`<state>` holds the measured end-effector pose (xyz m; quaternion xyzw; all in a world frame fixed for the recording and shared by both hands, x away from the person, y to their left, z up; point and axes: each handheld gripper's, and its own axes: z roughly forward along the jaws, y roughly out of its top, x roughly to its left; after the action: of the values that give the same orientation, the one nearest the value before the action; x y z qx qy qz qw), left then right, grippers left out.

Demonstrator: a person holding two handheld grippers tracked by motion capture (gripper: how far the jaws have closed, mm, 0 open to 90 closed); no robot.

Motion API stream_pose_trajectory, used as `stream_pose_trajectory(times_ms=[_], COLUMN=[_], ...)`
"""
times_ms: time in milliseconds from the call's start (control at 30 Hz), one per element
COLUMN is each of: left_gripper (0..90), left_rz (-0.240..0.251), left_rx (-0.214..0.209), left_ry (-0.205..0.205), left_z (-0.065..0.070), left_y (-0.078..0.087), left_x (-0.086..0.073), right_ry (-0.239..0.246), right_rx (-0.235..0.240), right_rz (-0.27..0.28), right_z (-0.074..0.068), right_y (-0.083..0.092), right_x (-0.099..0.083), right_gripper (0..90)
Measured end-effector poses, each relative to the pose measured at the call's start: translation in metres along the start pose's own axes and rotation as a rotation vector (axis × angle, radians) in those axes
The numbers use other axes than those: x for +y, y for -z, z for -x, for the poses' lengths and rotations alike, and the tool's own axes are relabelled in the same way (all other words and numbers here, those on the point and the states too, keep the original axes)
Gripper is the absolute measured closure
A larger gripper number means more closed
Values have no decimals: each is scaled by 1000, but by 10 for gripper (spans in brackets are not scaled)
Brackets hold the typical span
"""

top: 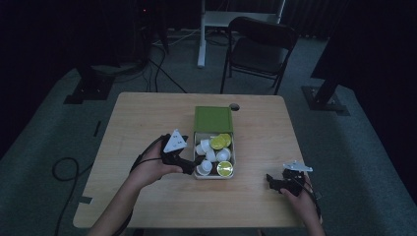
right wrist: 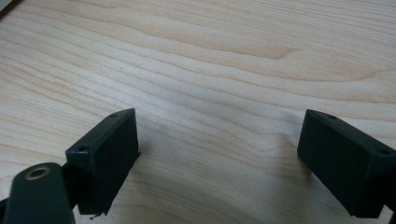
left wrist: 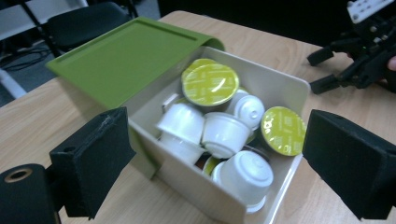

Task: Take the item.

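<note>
Two tongs are working over the table [top: 147,113], both standing open with nothing between the jaws.

Left tongs [top: 193,166] are hovering at the left wall of the beige box [left wrist: 280,86], jaws spread wide and pointing at it. In the left gripper view the pads are sitting clear of the box, one each side of its near corner, not touching it.

The box is sitting near the middle of the table, slightly toward the far edge. Its green lid [left wrist: 126,56] is lying slid back over the far end, tilted, leaving most of the box uncovered. Inside, coffee capsules [left wrist: 224,133] are lying piled loosely: several white cups tipped on their sides or upside down, plus a few with yellow-green foil tops [left wrist: 210,84] facing up.

Right tongs [top: 273,181] are resting low near the table's near right corner, well apart from the box. In the right gripper view the jaws are sitting wide apart over bare wood grain, gripping nothing.

A black chair [top: 260,46] is standing on the floor beyond the far edge.
</note>
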<state>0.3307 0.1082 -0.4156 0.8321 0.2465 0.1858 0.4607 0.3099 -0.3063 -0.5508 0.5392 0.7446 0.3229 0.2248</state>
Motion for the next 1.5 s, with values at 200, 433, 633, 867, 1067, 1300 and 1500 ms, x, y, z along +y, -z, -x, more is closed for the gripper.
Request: stream_pose_trajectory(times_ms=[200, 433, 633, 867, 1067, 1300, 1500], left_gripper=[82, 82, 82, 82, 124, 138, 177], left_rz=[-3, -7, 6, -3, -19, -66, -82], left_rx=[-30, -46, -50, -53, -31, -8, 9], left_ry=[-10, 1, 36, 48, 66, 72, 86], left_z=[5, 5, 5, 8, 8, 8, 7], left_y=[-14, -34, -48, -64, -73, -85, -95], left_x=[9, 13, 14, 20, 21, 24, 23], right_ry=[1, 2, 3, 3, 3, 3, 1], right_rx=[0, 0, 0, -1, -1, 0, 0], right_rz=[1, 0, 1, 1, 1, 1, 0], right_z=[0, 0, 0, 0, 0, 0, 0], right_y=[0, 0, 0, 0, 0, 0, 0], right_x=[0, 0, 0, 0, 0, 0, 0], right_gripper=[120, 120, 120, 120, 120, 120, 120])
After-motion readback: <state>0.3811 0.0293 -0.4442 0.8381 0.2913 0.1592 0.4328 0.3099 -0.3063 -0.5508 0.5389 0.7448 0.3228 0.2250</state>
